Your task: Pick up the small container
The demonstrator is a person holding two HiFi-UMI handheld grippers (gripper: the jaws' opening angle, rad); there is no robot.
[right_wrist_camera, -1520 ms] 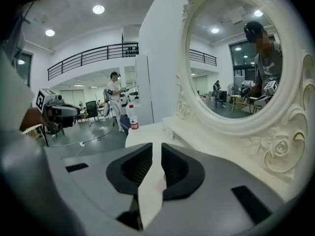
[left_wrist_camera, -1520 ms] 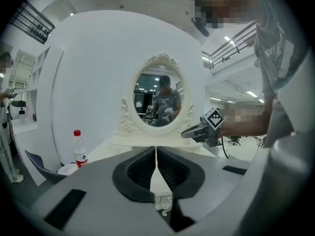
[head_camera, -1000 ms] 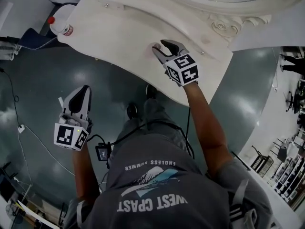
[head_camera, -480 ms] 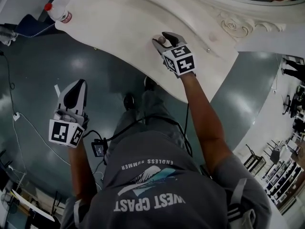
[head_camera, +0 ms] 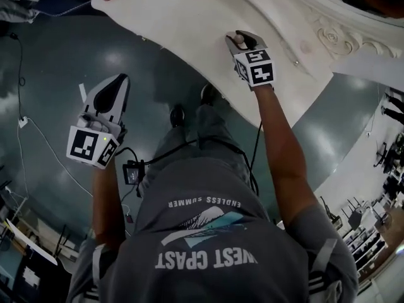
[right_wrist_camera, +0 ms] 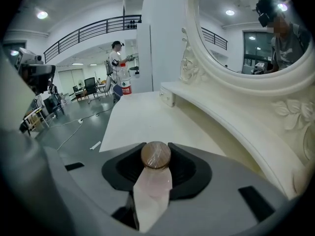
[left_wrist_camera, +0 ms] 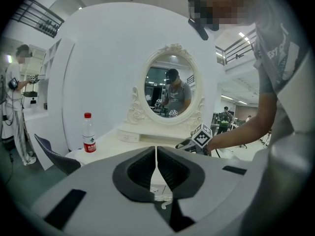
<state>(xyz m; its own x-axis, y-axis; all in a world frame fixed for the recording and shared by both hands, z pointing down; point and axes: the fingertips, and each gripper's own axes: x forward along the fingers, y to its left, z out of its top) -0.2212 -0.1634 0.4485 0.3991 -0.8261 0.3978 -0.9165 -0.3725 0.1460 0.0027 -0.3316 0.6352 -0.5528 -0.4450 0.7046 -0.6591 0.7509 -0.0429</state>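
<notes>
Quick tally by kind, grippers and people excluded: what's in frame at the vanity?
small container: 1
water bottle: 1
mirror: 1
dressing table: 1
Total: 4

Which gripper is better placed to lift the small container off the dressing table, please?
Right. The right gripper has just been closing its jaws on the small container at the table; the left gripper hangs shut over the floor.
</notes>
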